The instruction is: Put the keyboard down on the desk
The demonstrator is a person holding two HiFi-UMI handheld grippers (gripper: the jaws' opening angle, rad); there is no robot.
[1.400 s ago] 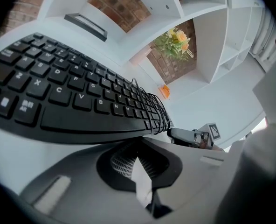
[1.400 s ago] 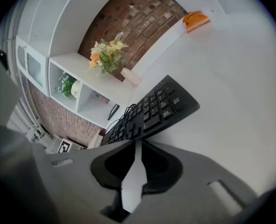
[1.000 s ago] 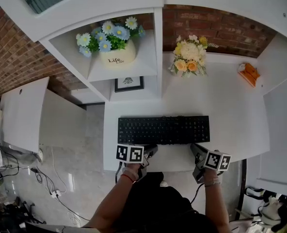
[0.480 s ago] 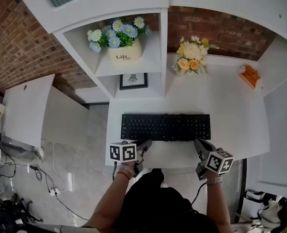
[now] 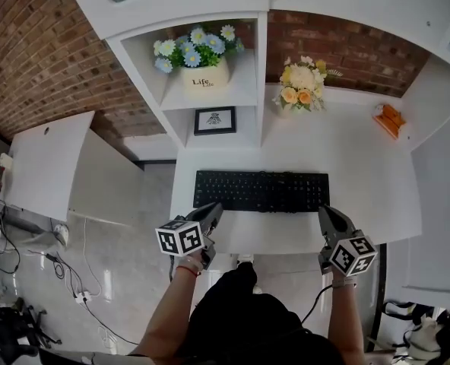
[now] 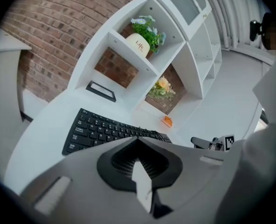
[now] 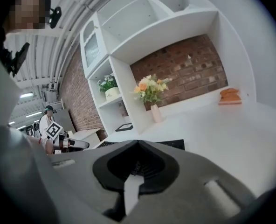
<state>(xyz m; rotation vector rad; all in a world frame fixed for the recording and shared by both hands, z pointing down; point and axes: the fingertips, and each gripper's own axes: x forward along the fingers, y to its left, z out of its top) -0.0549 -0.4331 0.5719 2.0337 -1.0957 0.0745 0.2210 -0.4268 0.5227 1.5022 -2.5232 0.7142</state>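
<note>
Both pairs of jaws are pressed together, holding nothing. The left gripper (image 5: 212, 211) and the right gripper (image 5: 325, 215) hang over the near edge of the white desk (image 5: 354, 158). Just beyond them the keyboard (image 5: 261, 191) lies flat, running left to right, and looks about equally near to each. Flowers (image 5: 299, 82) stand by the far brick wall (image 5: 347, 44).

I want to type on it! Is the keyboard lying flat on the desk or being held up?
Lying flat. The keyboard rests on the desk, and the left tool and right tool are both shut, holding nothing.
</note>
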